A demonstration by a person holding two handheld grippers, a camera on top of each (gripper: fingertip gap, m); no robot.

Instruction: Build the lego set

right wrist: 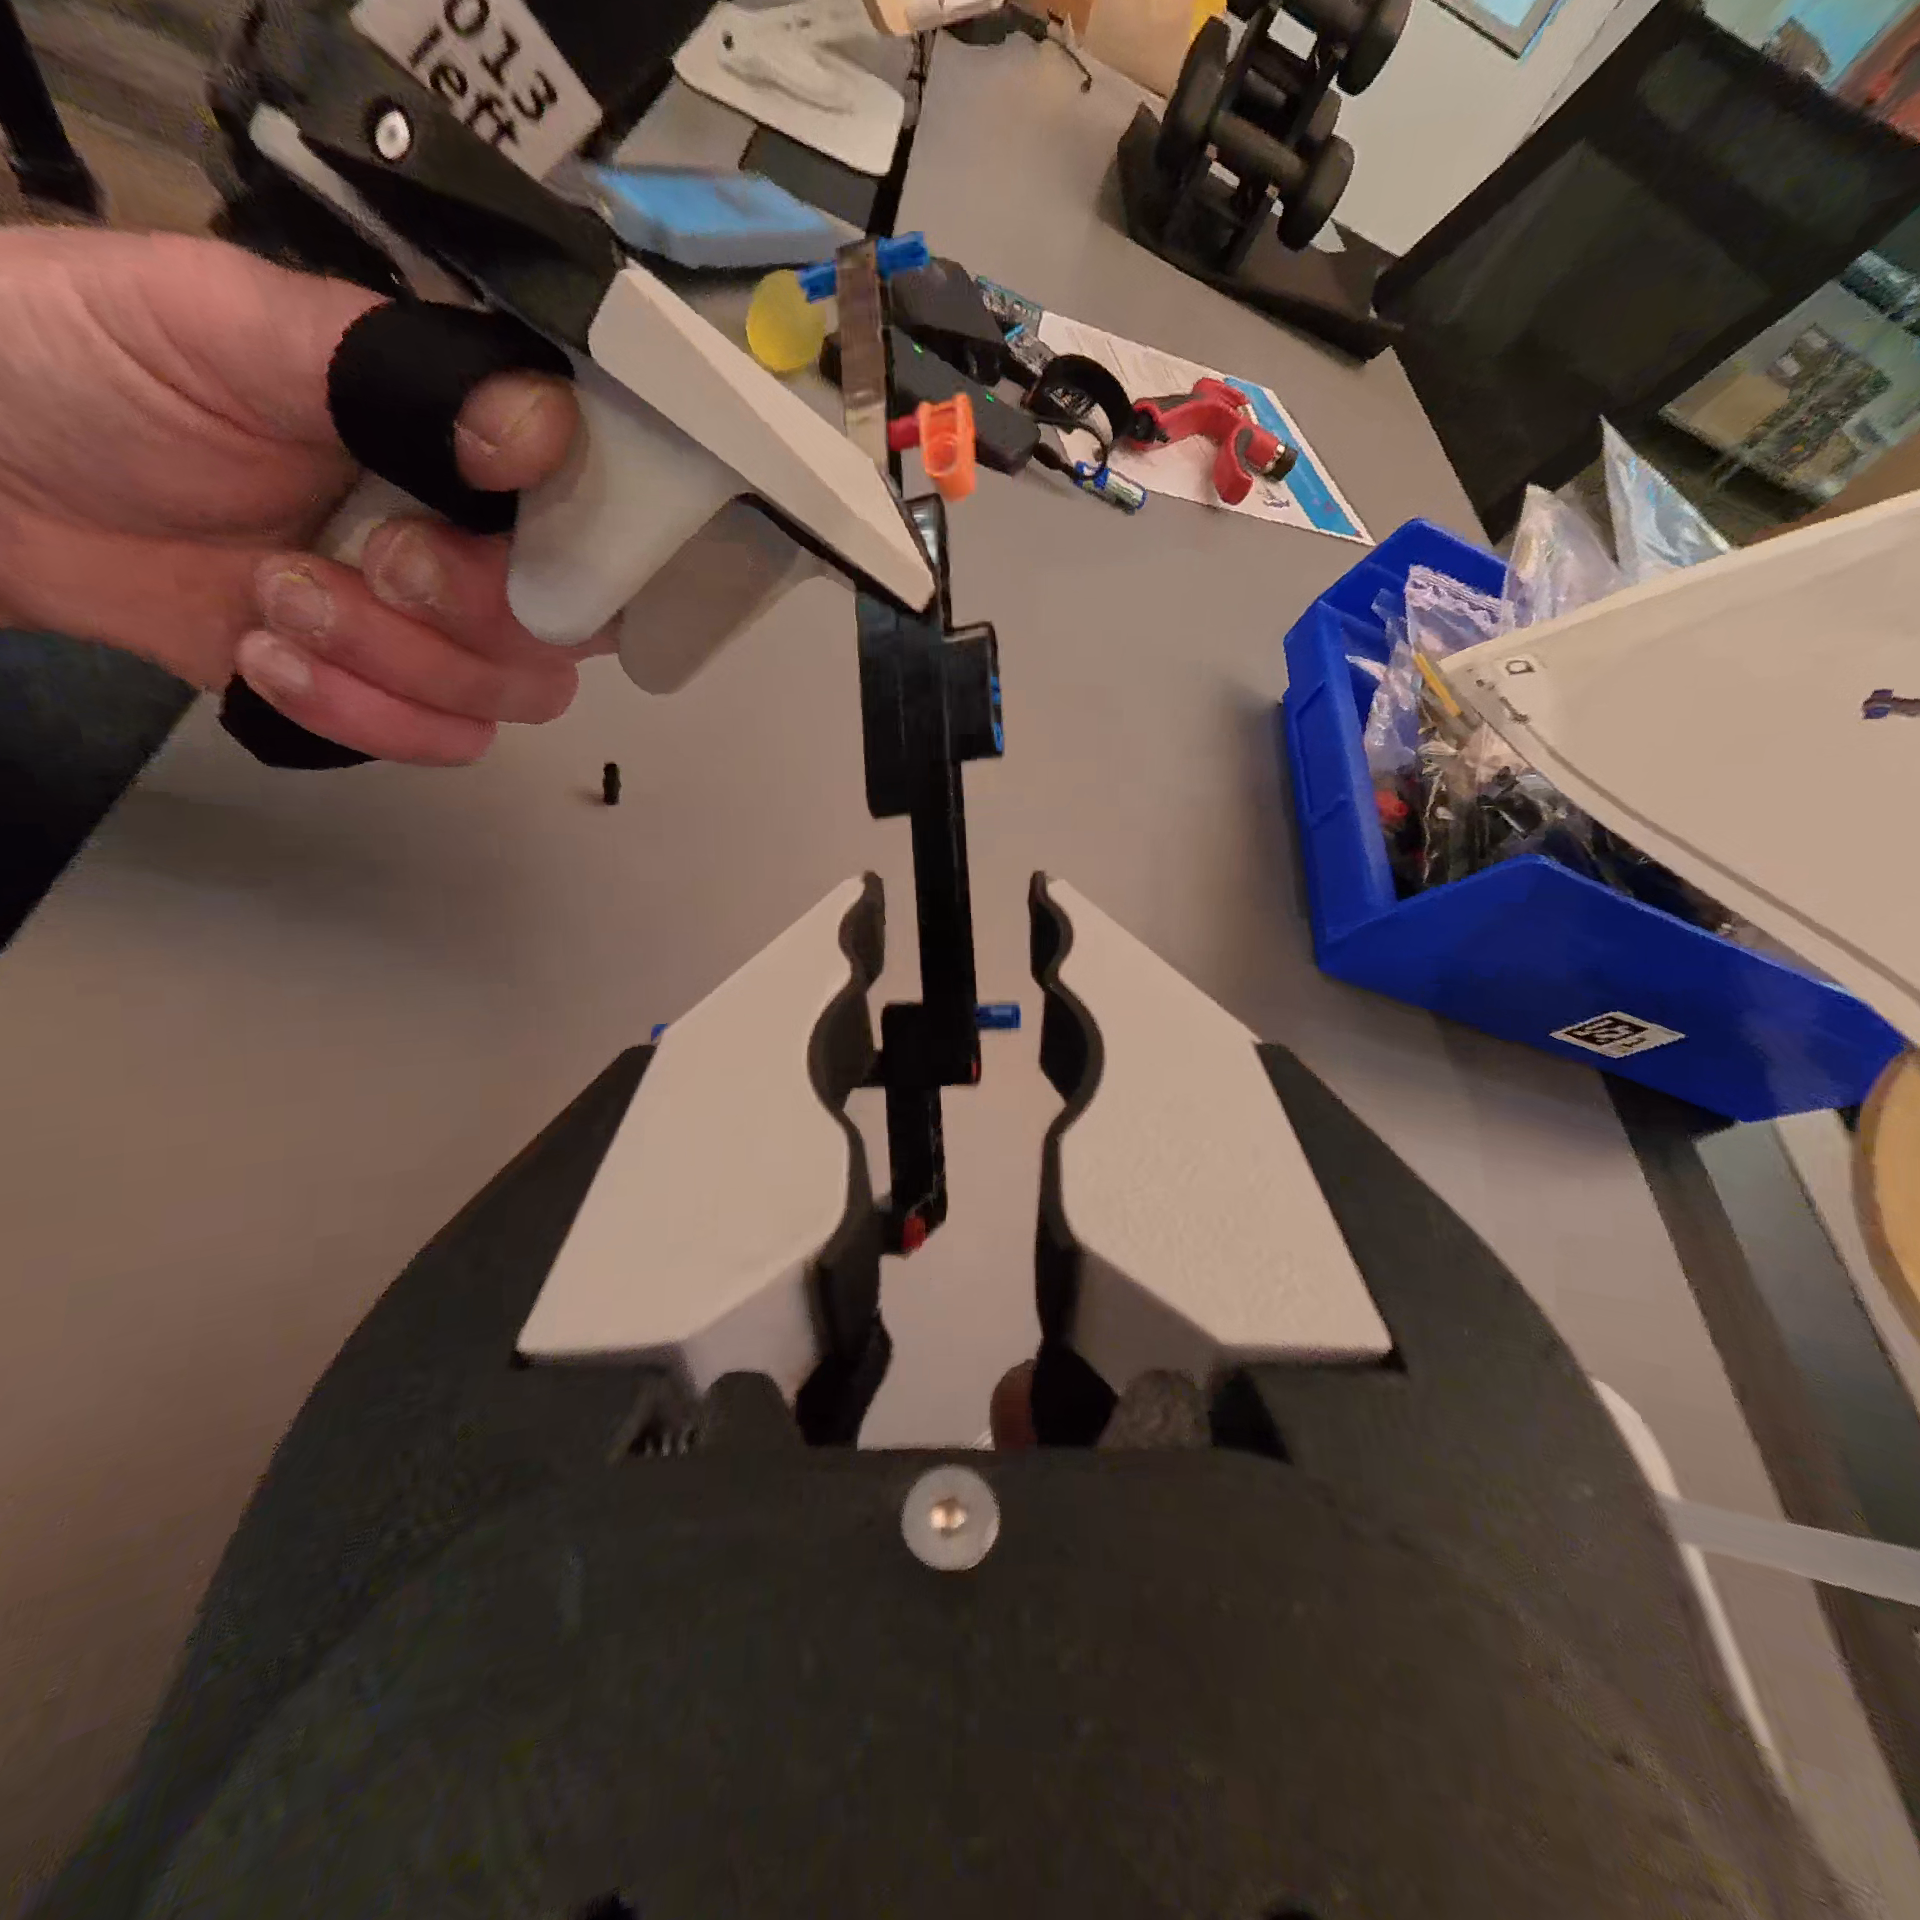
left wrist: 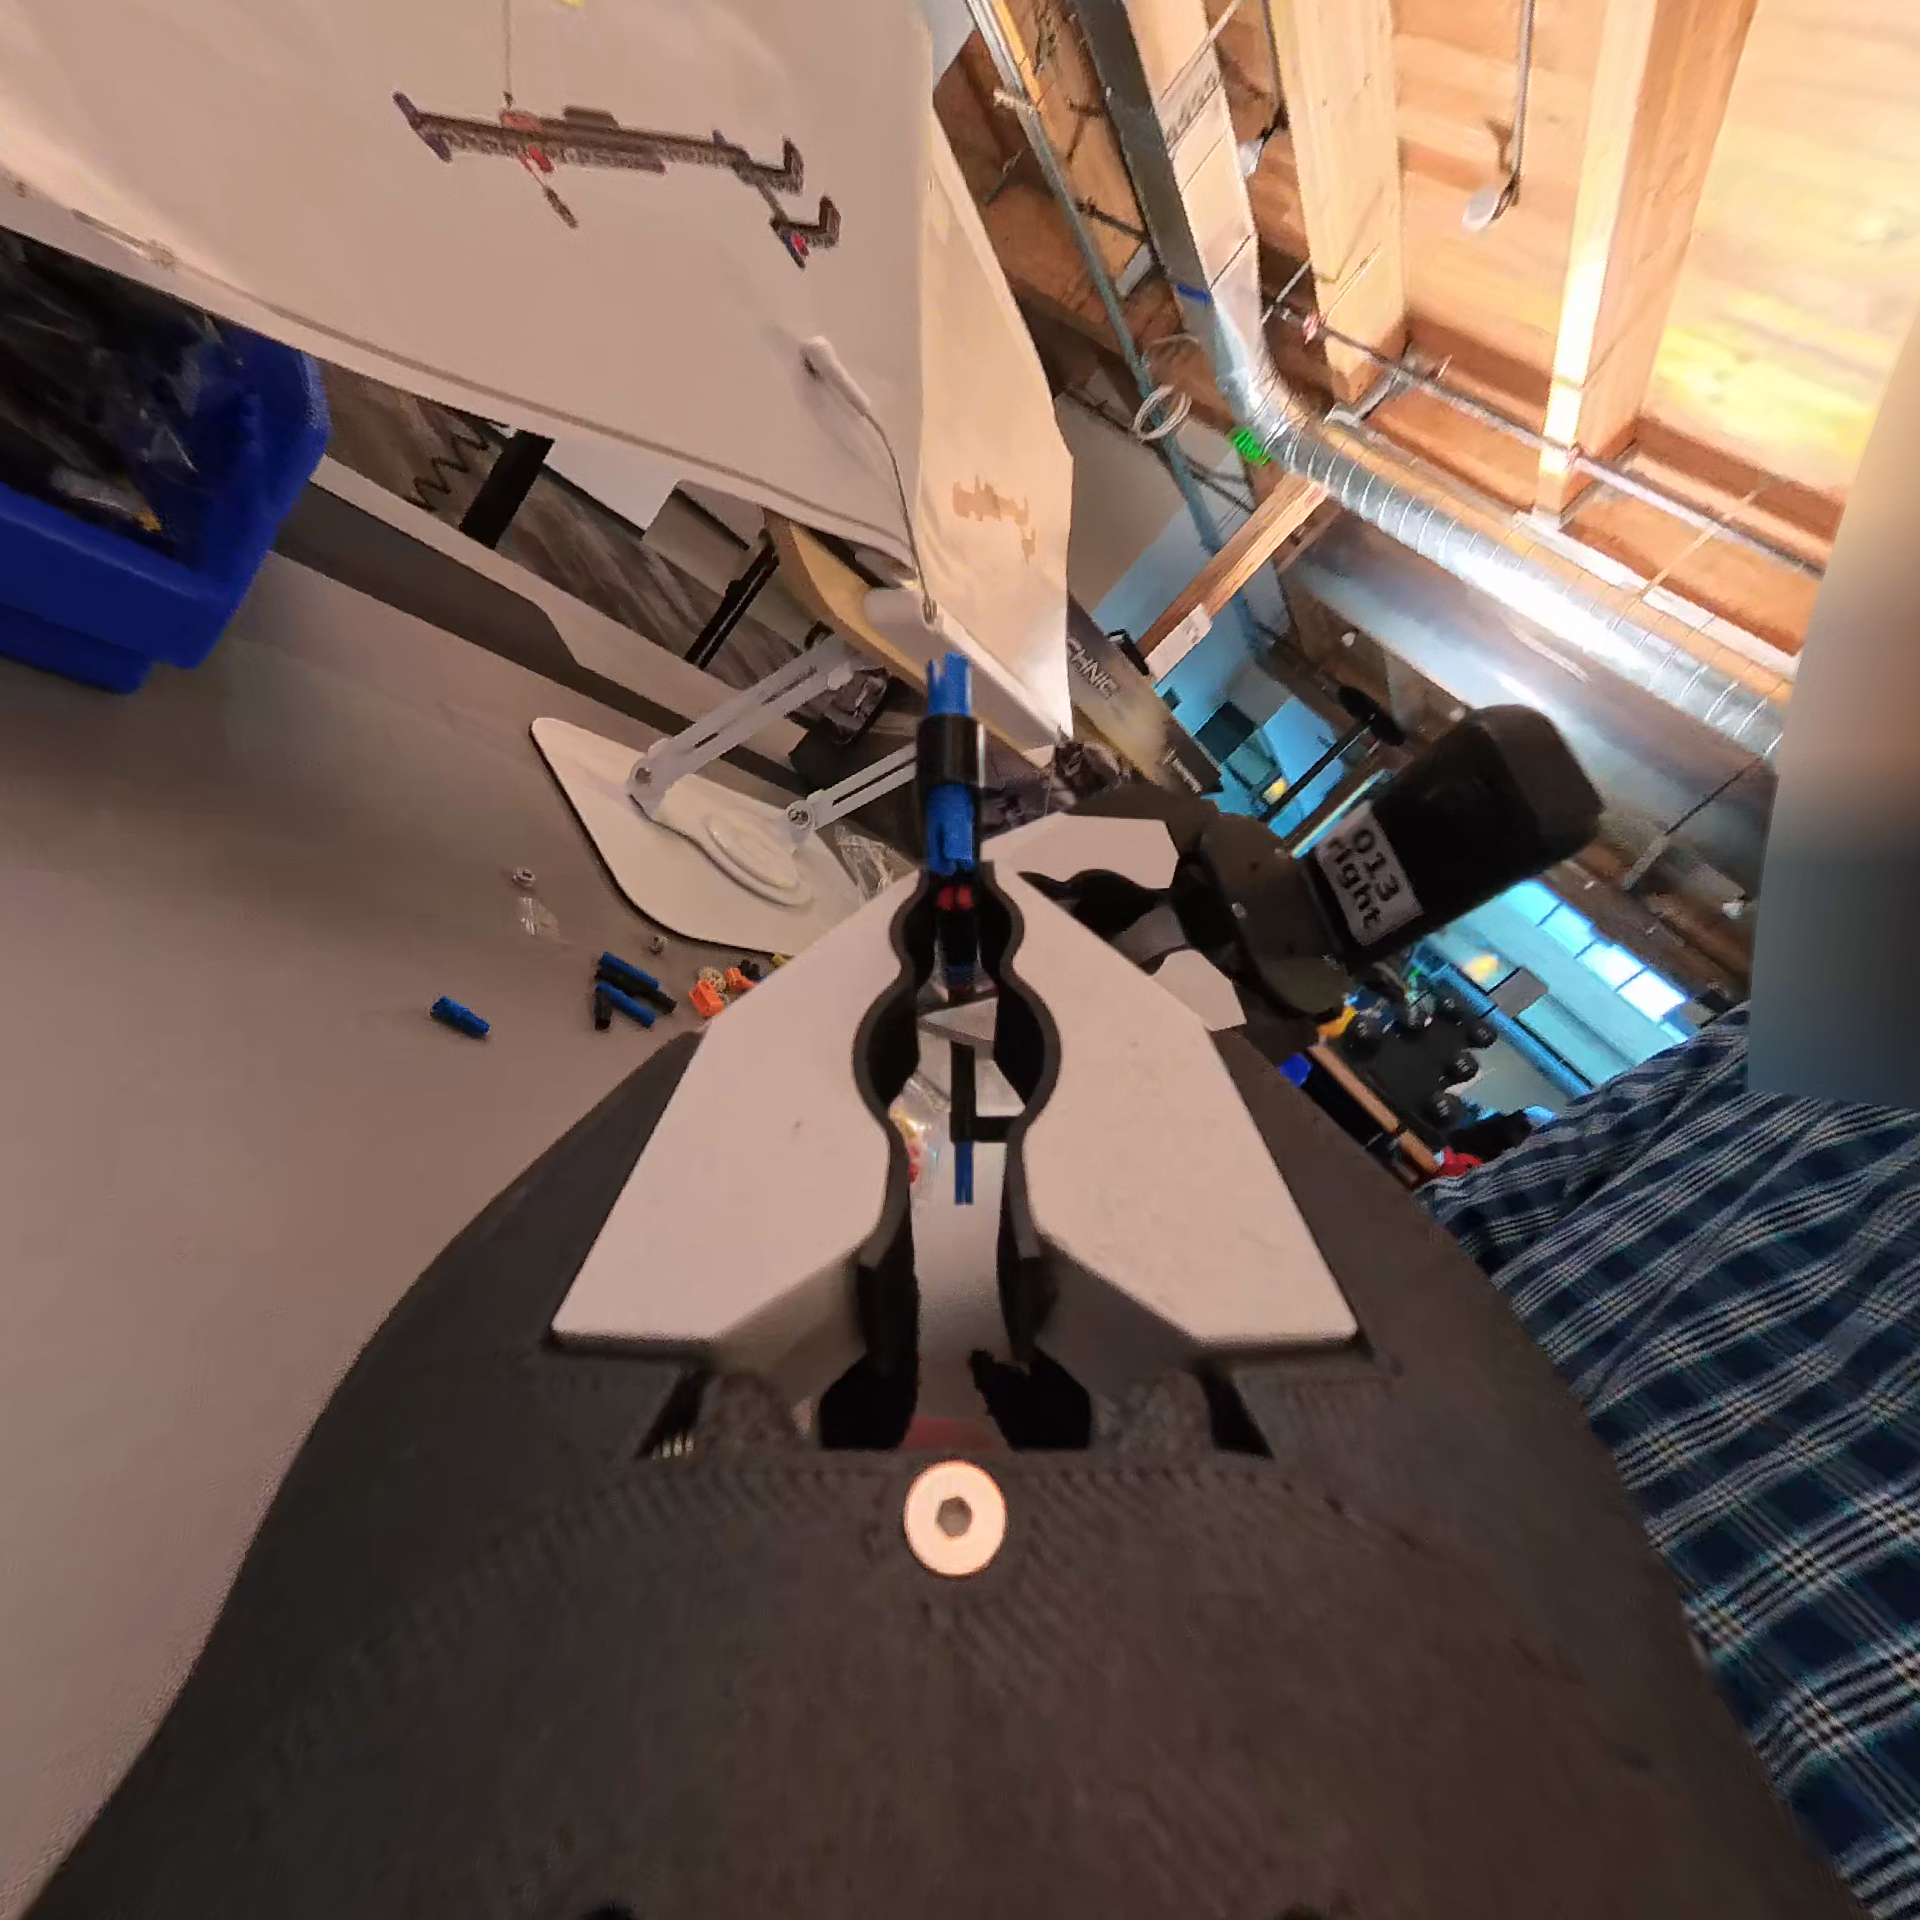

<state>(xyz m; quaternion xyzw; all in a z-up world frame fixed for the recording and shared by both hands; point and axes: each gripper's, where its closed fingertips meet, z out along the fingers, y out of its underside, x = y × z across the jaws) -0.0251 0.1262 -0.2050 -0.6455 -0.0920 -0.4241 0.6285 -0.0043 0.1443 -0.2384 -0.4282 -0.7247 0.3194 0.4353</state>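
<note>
A long black lego assembly point(right wrist: 925, 935) with blue pins, a grey beam point(right wrist: 862, 343) and an orange piece point(right wrist: 951, 447) at its far end hangs above the grey table. My left gripper point(right wrist: 914, 582) is shut on its middle. In the left wrist view point(left wrist: 956, 883) the assembly's black and blue end point(left wrist: 948, 758) sticks out past the tips. My right gripper point(right wrist: 956, 894) is open, its fingers on either side of the assembly's near end, with gaps on both sides. It also shows in the left wrist view point(left wrist: 1132, 894), behind my left fingers.
A blue bin point(right wrist: 1558, 935) of bagged parts stands at the right. An instruction booklet point(left wrist: 520, 260) hangs on a white stand. Loose pins and orange pieces point(left wrist: 623, 987) lie on the table, and a small black pin point(right wrist: 610, 782). A hand point(right wrist: 260, 468) holds the left gripper. The gap from one gripper's tips to the other's is roughly 5 cm.
</note>
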